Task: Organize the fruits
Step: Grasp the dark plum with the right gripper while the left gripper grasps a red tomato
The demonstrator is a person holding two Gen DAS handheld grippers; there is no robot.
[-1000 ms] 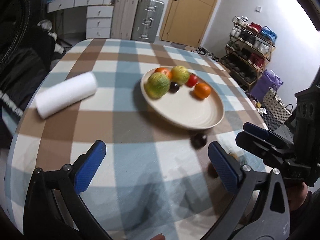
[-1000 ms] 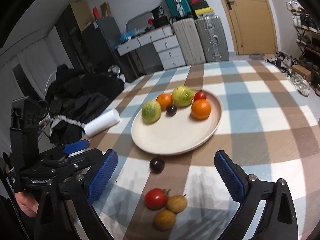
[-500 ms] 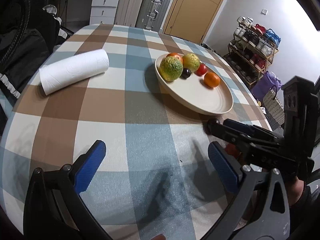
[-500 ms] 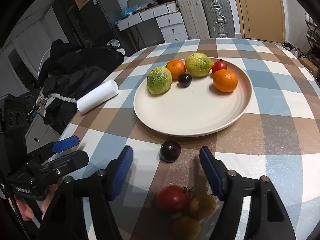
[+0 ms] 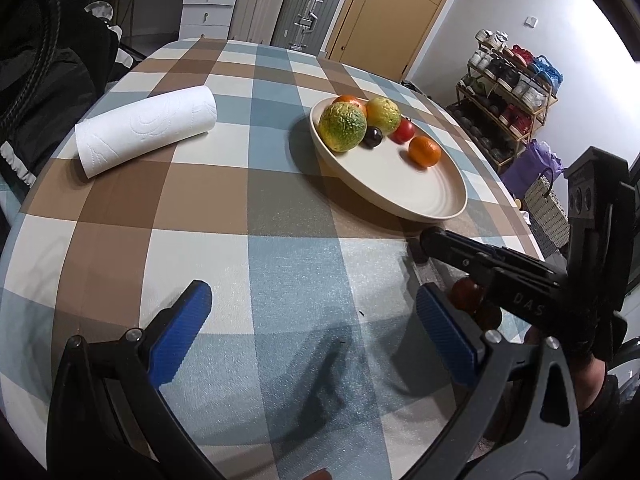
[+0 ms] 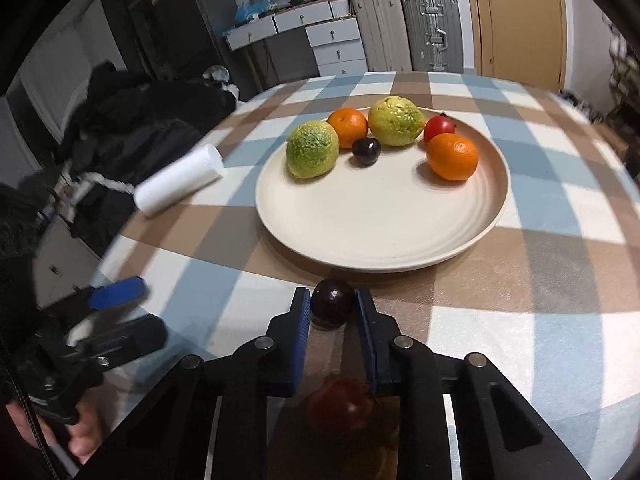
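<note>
Between blue ribbed pads (image 6: 305, 320), round glossy plum (image 6: 333, 307)

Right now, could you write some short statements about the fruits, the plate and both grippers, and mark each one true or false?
1. The right gripper is shut on the dark plum. True.
2. The held plum lies on the plate. False: it is on the tablecloth, in front of the plate's near rim.
3. The left gripper holds an orange. False: its jaws are open and empty.
4. Six fruits lie on the plate. True.
5. The paper towel roll stands upright. False: it lies on its side.
</note>
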